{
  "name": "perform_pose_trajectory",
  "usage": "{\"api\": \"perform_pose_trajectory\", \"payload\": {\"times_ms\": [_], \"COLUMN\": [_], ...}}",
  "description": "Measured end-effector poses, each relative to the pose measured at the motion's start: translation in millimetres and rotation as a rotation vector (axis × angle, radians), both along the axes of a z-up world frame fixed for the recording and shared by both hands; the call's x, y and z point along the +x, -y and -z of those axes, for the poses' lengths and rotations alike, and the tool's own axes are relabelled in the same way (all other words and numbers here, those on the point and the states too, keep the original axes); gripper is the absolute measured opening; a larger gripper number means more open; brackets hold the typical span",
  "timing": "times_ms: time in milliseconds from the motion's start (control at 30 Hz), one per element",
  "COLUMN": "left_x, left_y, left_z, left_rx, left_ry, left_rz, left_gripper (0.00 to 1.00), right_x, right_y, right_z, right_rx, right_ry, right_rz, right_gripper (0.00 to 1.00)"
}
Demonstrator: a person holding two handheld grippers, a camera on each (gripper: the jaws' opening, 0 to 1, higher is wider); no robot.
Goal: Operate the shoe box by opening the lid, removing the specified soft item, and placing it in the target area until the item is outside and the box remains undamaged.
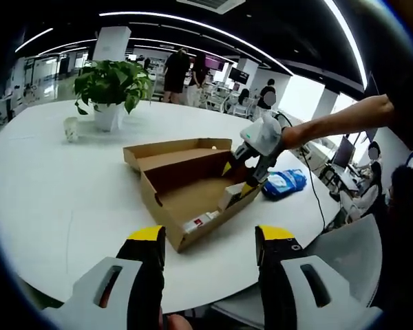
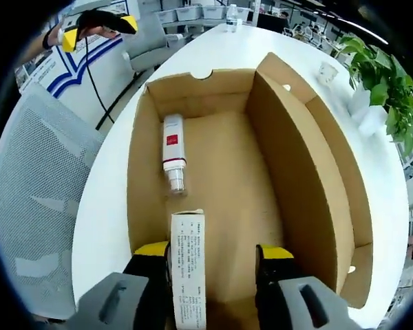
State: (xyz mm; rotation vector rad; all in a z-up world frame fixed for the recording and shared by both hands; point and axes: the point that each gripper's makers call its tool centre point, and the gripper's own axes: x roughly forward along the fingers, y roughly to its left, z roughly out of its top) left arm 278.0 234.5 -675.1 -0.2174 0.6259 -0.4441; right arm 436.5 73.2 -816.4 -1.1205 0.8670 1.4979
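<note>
In box (image 2: pixel 310 179), carton (image 2: pixel 188 275) betw. right gripper (image 2: pixel 213 258) jaws

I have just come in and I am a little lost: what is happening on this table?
A person works on an open cardboard shoe box on a white table. The lid is already folded back. The right gripper reaches into the box, its open jaws around a white carton, beside a small bottle. The left gripper waits open near the table edge.
</note>
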Motion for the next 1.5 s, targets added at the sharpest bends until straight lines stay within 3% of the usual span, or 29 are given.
{"api": "perform_pose_trajectory", "payload": {"times_ms": [200, 400, 867, 1167, 1500], "left_x": [1.4, 1.7, -3.4, -1.3, 5.1], "left_y": [2.5, 1.9, -1.1, 1.3, 7.3], "left_z": [-1.0, -2.6, -3.2, -6.6, -14.7], "left_rx": [-0.007, -0.014, -0.015, -0.02, -0.019], "left_ry": [0.005, 0.012, 0.017, 0.029, 0.045], "left_rz": [0.0, -0.008, -0.013, -0.013, 0.017], "left_gripper": [0.54, 0.53, 0.53, 0.53, 0.53], "right_x": [-5.2, -10.3, -3.2, 1.7, 12.9], "right_y": [7.0, 11.5, 10.5, 5.1, -3.2], "right_z": [12.5, 15.9, 11.3, -19.1, -73.6], "right_rx": [-0.053, -0.06, -0.037, -0.009, 0.029], "right_ry": [0.018, -0.016, -0.003, 0.029, 0.067], "right_rz": [-0.009, 0.058, 0.086, 0.08, 0.06], "right_gripper": [0.31, 0.18, 0.17, 0.17, 0.17]}}
